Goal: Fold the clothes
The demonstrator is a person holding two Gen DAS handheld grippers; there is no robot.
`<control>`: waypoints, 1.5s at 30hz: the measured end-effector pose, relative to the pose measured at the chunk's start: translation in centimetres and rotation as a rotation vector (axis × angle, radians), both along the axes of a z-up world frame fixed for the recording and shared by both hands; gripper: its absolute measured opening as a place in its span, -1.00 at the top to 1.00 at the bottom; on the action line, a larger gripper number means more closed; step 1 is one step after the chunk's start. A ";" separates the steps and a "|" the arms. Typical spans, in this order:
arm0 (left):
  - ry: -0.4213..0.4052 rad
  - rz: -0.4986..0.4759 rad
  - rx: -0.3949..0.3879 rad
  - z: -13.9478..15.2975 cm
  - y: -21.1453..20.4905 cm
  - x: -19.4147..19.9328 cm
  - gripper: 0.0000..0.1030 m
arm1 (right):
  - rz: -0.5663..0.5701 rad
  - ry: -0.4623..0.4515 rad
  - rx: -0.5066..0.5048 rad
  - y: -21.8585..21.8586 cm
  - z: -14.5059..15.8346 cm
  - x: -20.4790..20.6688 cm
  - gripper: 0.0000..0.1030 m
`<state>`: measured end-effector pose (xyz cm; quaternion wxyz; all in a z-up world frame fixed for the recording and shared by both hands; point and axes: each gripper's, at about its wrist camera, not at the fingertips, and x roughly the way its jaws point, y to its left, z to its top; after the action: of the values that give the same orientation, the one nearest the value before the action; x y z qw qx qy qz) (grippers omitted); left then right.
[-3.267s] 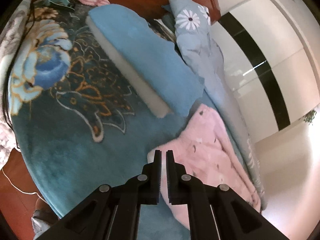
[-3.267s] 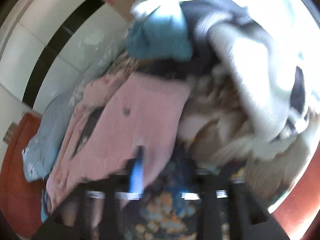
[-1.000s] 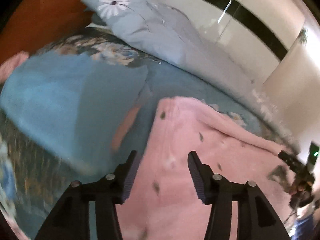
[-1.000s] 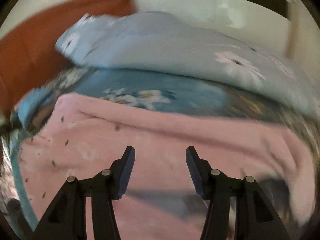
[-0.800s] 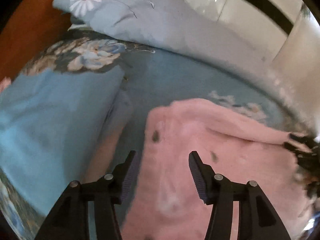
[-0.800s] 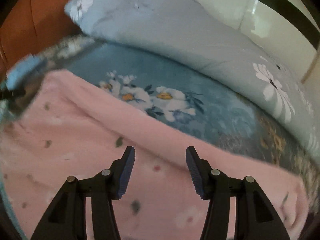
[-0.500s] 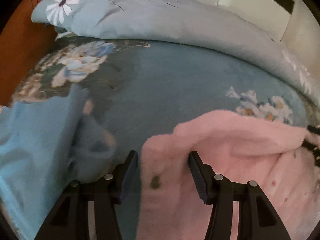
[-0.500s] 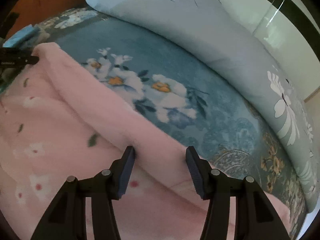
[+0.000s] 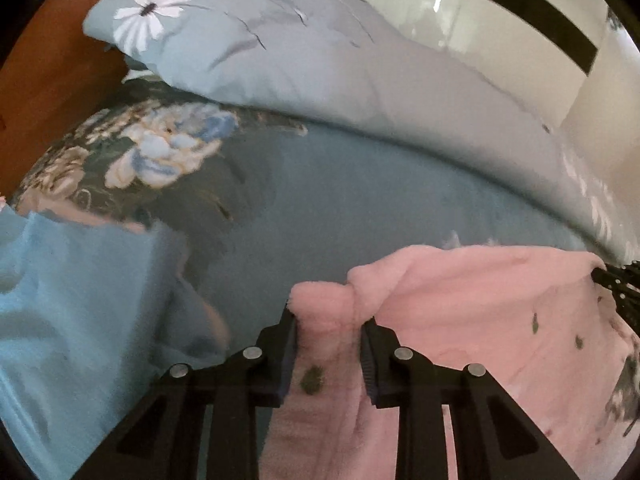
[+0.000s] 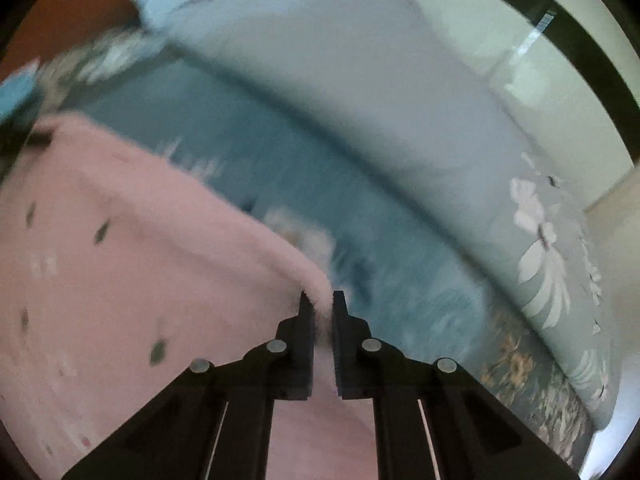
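Observation:
A pink fleece garment (image 9: 480,320) with small dark leaf prints lies spread on the bed. My left gripper (image 9: 328,320) is at its far left corner. Its jaws are closing, and the bunched pink corner fills the gap between the pads. In the right wrist view the same garment (image 10: 140,260) fills the lower left. My right gripper (image 10: 320,300) is at its far right corner, jaws closing to a narrow slit with the pink edge pinched between them. The right gripper (image 9: 616,284) also shows at the right edge of the left wrist view.
The garment rests on a teal floral blanket (image 9: 340,200). A pale blue daisy-print quilt (image 9: 320,60) is heaped along the far side against a white wall with a black stripe (image 9: 520,0). A light blue cloth (image 9: 80,300) lies to the left, below a wooden headboard (image 9: 48,60).
Both grippers moved forward over the pink garment to its far edge. Their jaws, wide before, have narrowed onto the two far corners, and the right view is now blurred.

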<state>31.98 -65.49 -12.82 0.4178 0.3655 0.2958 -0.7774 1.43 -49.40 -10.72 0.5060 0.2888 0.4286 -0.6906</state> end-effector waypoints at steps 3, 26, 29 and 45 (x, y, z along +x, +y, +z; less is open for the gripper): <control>-0.041 0.022 -0.007 -0.2 -0.9 -0.5 0.42 | -0.031 -0.008 -0.001 -2.7 0.0 -0.7 0.85; 0.129 -0.004 0.028 2.8 11.2 5.1 -0.13 | -0.381 -0.024 -0.280 28.1 4.5 -10.1 -0.01; 0.189 0.003 0.079 2.3 14.0 5.4 -0.13 | -0.725 -0.050 -0.327 38.3 4.2 -16.9 -0.02; 0.217 -0.064 0.174 2.0 20.9 1.7 -0.13 | -1.040 -0.723 -0.544 48.0 -2.7 -22.5 0.56</control>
<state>33.65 -44.58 -10.86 0.3250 0.3237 0.3937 -0.7966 -21.08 -1.43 -13.40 0.2747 0.5318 -0.1498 -0.7870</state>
